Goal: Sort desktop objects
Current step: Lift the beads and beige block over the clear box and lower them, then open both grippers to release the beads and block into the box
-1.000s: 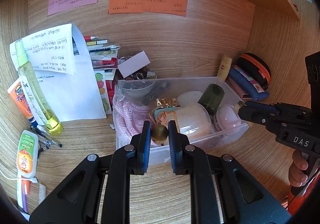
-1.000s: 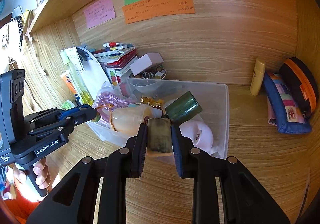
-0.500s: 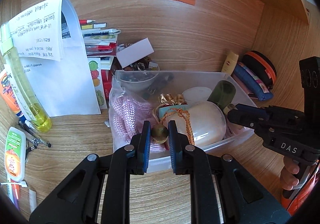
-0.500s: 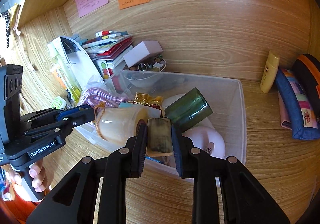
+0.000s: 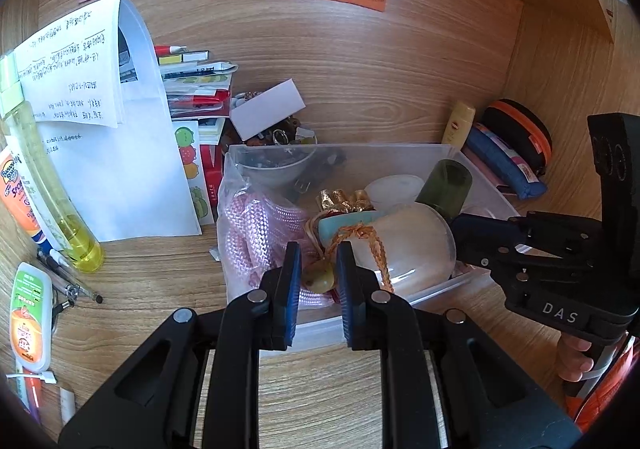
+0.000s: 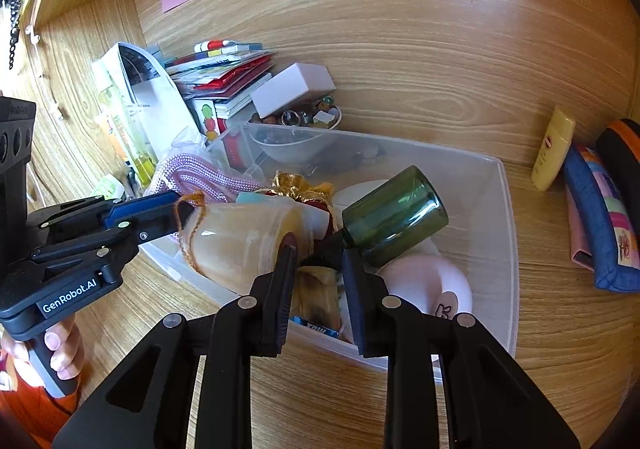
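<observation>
A clear plastic bin point(image 5: 476, 281) point(image 6: 508, 217) on the wooden desk holds a pink rope point(image 5: 260, 225), a gold pouch point(image 6: 296, 185), a dark green bottle point(image 6: 394, 215) and a pale horn-shaped vessel point(image 5: 412, 245) point(image 6: 236, 237) tied with orange cord. My left gripper point(image 5: 318, 277) is shut on the vessel's round yellowish bead end point(image 5: 320, 277). My right gripper point(image 6: 318, 277) is shut on the vessel's brownish flat end point(image 6: 314, 299). The vessel lies across the bin's contents between both grippers.
Papers point(image 5: 100, 153), a yellow bottle point(image 5: 52, 201), tubes point(image 5: 30, 313) and pens lie left of the bin. Stacked books point(image 6: 228, 77), a white box point(image 6: 292, 89) and a trinket bowl stand behind it. A cream tube point(image 6: 554, 149) and pouches point(image 6: 600, 217) lie right.
Both grippers have moved forward and down with the vessel, over the bin. The vessel now rests lower among the bin's contents. Both grips stay shut.
</observation>
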